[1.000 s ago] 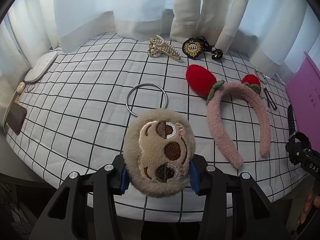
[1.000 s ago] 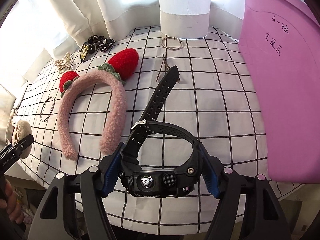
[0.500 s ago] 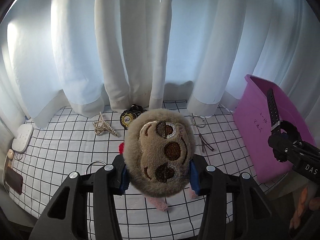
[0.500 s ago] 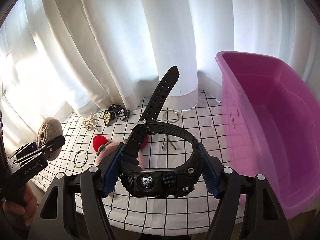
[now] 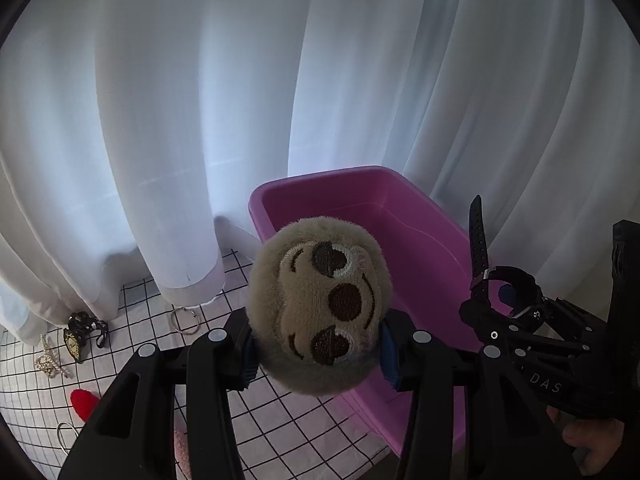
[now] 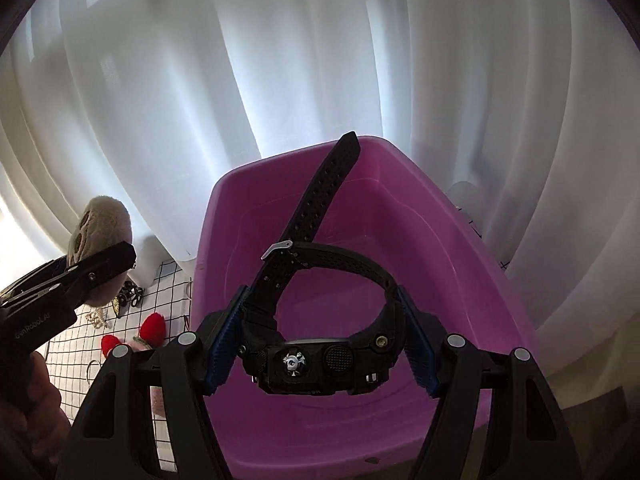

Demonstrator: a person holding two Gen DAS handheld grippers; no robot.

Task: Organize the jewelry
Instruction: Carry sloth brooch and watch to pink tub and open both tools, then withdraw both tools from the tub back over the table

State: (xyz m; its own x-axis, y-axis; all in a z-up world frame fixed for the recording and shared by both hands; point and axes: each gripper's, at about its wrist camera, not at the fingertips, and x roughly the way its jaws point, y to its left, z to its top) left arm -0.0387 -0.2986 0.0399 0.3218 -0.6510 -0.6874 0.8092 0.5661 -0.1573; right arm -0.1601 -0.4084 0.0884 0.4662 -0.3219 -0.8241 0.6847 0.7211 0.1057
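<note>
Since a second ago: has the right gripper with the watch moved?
Yes. The right gripper, shut on the watch, moved off the checked cloth to above the purple bin.

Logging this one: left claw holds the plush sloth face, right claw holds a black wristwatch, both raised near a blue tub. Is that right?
Not quite: the tub is purple-pink, not blue, as the right wrist view shows plainly. The rest stands: the left claw holds the plush sloth face, and the right claw holds the black wristwatch, both raised near the tub.
</note>
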